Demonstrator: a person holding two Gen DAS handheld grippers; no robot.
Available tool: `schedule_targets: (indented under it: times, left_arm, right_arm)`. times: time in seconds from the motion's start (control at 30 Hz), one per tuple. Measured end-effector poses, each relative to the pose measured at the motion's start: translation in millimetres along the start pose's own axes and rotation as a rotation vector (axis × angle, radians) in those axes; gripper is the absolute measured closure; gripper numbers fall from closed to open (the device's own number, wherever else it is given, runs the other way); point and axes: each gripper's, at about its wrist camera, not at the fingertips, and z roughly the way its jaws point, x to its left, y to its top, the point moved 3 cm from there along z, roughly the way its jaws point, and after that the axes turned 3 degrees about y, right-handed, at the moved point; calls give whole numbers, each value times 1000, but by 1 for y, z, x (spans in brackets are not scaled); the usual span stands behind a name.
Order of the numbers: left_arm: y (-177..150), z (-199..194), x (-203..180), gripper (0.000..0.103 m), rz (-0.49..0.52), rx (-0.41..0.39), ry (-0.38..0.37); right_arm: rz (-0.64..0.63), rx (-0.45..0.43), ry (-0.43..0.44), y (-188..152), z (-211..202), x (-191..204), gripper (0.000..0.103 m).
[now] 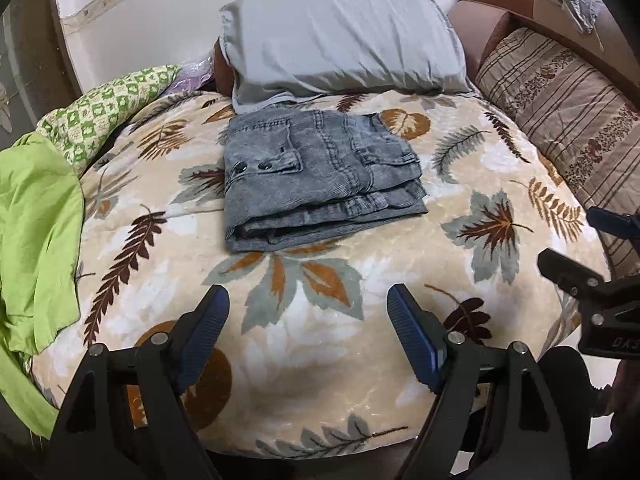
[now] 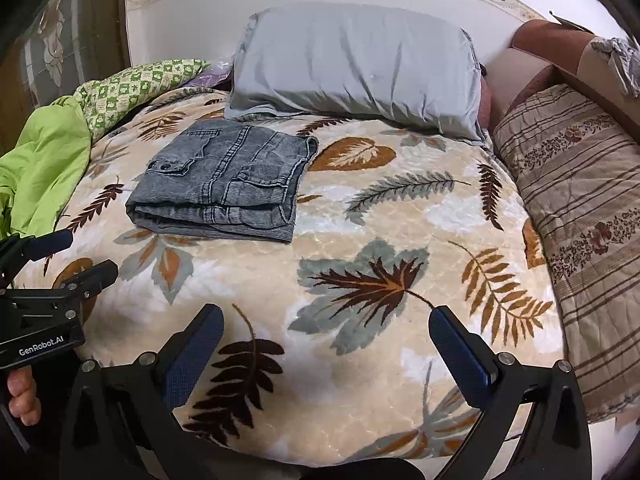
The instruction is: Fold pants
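Left gripper [image 1: 308,300]: jaws spread wide, holding nothing, poised above the leaf-print blanket [image 1: 320,340]. Right gripper [image 2: 326,320]: jaws likewise spread wide and empty, over the same blanket. Each gripper appears at the edge of the other's view, side by side and apart.

Ahead of the left gripper, well clear of its fingertips, lie the pants [image 1: 320,184], grey denim, folded into a compact, roughly square stack. From the right gripper they lie ahead and to the left. Bare blanket only lies between either gripper and the pants.

The thick folded edge faces the grippers; the flap pocket with its snaps lies on top. The stack's slightly longer side runs away from the grippers toward the pillow.

Beyond the pants, a grey pillow [image 1: 344,40] rests at the head of the bed, its near edge just touching or overlapping them. Left of the left gripper: a green sheet [image 1: 36,240] and a green checked cloth [image 1: 112,112]. Right of the right gripper: a striped floral cushion [image 2: 580,208].
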Motion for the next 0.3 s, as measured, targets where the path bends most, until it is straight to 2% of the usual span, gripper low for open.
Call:
schedule_targets:
  times: [0.13, 0.3]
  left_arm:
    - [9, -12, -2, 20, 0, -34, -25]
    - [13, -13, -5, 20, 5, -33, -26]
  right_arm:
    - [-6, 1, -3, 0, 1, -1, 0]
    - [-8, 0, -10, 3, 2, -2, 0]
